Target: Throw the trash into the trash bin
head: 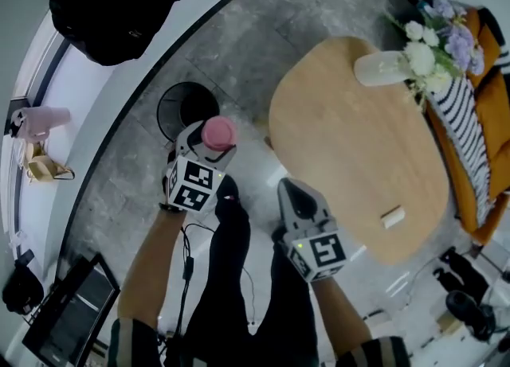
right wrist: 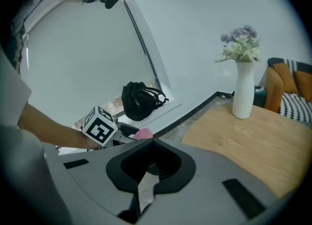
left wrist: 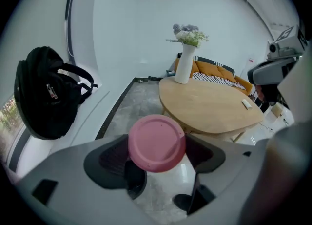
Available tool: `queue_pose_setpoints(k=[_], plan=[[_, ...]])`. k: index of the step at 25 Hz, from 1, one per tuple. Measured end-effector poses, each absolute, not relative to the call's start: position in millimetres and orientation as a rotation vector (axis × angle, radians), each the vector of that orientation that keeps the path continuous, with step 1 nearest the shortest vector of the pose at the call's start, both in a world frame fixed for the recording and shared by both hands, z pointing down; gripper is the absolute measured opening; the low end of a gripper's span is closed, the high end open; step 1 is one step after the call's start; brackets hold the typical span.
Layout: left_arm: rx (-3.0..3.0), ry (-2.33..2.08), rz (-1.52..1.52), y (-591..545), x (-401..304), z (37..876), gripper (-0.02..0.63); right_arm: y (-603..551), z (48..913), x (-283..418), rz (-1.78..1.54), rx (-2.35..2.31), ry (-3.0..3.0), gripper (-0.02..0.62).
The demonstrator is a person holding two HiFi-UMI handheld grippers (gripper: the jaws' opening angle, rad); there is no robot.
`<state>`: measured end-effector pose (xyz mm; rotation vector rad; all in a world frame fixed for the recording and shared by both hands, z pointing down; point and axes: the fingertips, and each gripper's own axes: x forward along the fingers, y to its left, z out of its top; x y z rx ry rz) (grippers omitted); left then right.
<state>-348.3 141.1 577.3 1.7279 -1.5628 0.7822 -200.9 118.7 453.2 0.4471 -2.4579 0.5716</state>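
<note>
Trash bin (head: pixel 169 96) stands left of the table (head: pixel 351 158), backpack (head: pixel 111 7) beyond.

1. Pink round-lidded cup (left wrist: pixel 156 143): the lid hides its body.
2. Black round trash bin (head: pixel 185 105): near rim partly behind the left gripper (head: pixel 209 138).
3. Small pale object (head: pixel 392 216) on the rounded wooden table (head: pixel 351 119): too small to tell.

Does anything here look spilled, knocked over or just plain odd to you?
Nothing is spilled or broken. The vase stands upright on the wooden table, and the left tongs grip a pink-lidded cup. The only stray thing is a small white piece lying alone near the table's edge.
</note>
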Motion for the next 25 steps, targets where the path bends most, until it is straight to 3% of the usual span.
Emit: queue_pose_setpoints(k=[14,25], plan=[[1.47,-1.584,0.663,189,-446,671,0.374,131,499,-292,0.55,0.285,-2.423,-0.003],[1.352,-1.504,0.681,203,-474,769,0.374,146,565,-336,0.545,0.235,-2.381,-0.003]])
